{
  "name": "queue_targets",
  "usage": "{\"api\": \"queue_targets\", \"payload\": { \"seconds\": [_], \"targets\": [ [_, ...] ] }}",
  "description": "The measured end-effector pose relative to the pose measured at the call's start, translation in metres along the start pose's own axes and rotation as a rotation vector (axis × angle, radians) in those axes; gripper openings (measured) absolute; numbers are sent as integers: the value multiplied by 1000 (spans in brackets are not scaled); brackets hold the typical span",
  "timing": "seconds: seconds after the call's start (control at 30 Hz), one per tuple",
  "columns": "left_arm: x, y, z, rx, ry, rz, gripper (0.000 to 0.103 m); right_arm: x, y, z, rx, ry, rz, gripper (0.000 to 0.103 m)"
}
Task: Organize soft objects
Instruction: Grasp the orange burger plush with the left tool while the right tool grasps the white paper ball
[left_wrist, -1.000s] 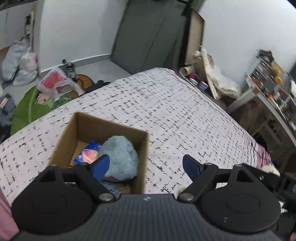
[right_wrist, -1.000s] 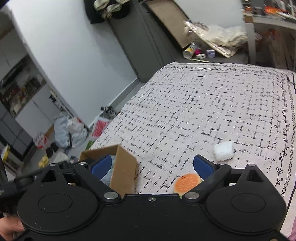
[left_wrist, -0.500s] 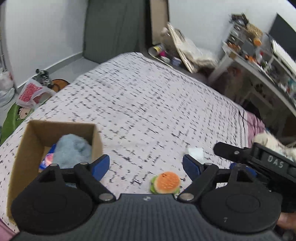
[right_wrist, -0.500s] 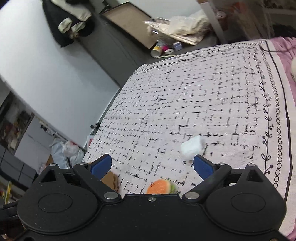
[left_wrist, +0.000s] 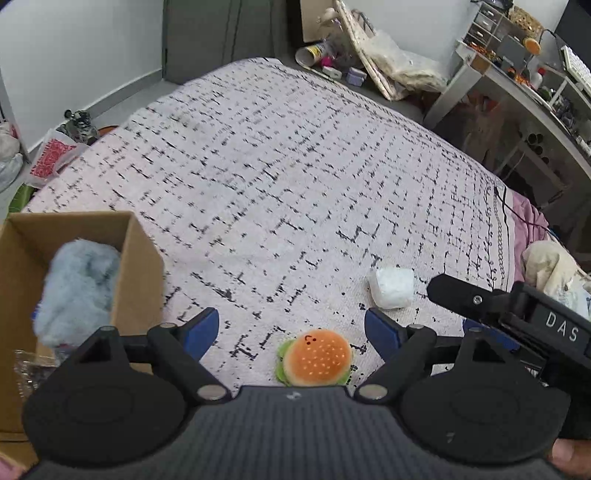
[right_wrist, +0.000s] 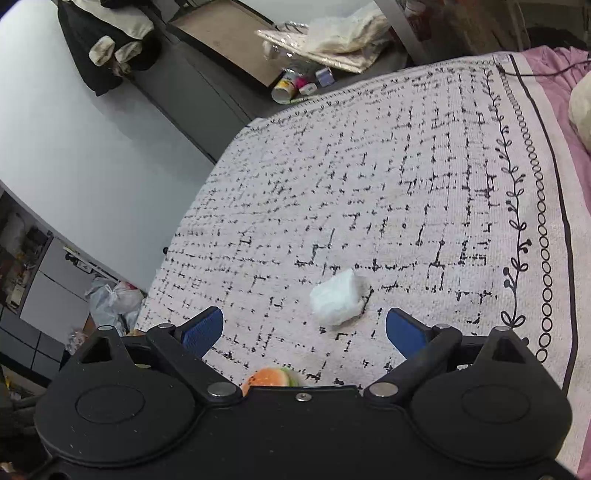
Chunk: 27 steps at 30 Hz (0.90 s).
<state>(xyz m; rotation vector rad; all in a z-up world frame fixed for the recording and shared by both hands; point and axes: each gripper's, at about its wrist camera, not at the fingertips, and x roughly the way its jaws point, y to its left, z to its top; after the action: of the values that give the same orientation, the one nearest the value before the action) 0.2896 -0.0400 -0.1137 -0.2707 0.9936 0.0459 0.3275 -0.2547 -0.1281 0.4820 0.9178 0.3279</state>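
Observation:
A small burger plush (left_wrist: 314, 357) lies on the patterned bedspread (left_wrist: 280, 177), just below and between the blue fingertips of my open left gripper (left_wrist: 291, 330), untouched. A white soft packet (left_wrist: 392, 287) rests a little farther to the right. In the right wrist view the same white packet (right_wrist: 339, 296) sits just ahead of my open right gripper (right_wrist: 306, 331), and the burger plush (right_wrist: 272, 376) peeks out under the gripper body. A cardboard box (left_wrist: 142, 266) at the left holds a fluffy blue plush (left_wrist: 79, 280). The right gripper's body (left_wrist: 517, 314) shows at the right of the left wrist view.
The bedspread (right_wrist: 388, 184) drops off to the floor at the left, where bags (right_wrist: 114, 301) lie. A desk with clutter (left_wrist: 524, 70) stands beyond the bed at the right. A cream bundle (left_wrist: 550, 262) and pink sheet lie at the right edge.
Both grippers swung right and sank toward the bed. The box slid to the left edge of the left view; the burger plush and white packet came closer. Jaws stayed open.

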Motion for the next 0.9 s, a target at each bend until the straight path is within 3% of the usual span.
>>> {"api": "queue_targets", "payload": {
  "seconds": [0.23, 0.47, 0.6, 0.7, 0.83, 0.9],
  "targets": [
    [28, -7, -8, 29, 55, -21, 85, 17, -4, 1, -16, 11, -9, 94],
    [52, -7, -15, 26, 96, -23, 85, 38, -7, 1, -40, 23, -17, 83],
    [62, -8, -18, 38, 123, -25, 84, 49, -5, 0, -81, 22, -32, 82],
    [70, -7, -19, 31, 158, -29, 80, 57, -3, -1, -105, 25, -38, 81],
    [75, -4, -21, 17, 180, -47, 56, 63, -1, -3, -128, 29, -49, 80],
    [74, -4, -21, 23, 166, -42, 52, 65, 0, -4, -141, 28, -54, 77]
  ]
}}
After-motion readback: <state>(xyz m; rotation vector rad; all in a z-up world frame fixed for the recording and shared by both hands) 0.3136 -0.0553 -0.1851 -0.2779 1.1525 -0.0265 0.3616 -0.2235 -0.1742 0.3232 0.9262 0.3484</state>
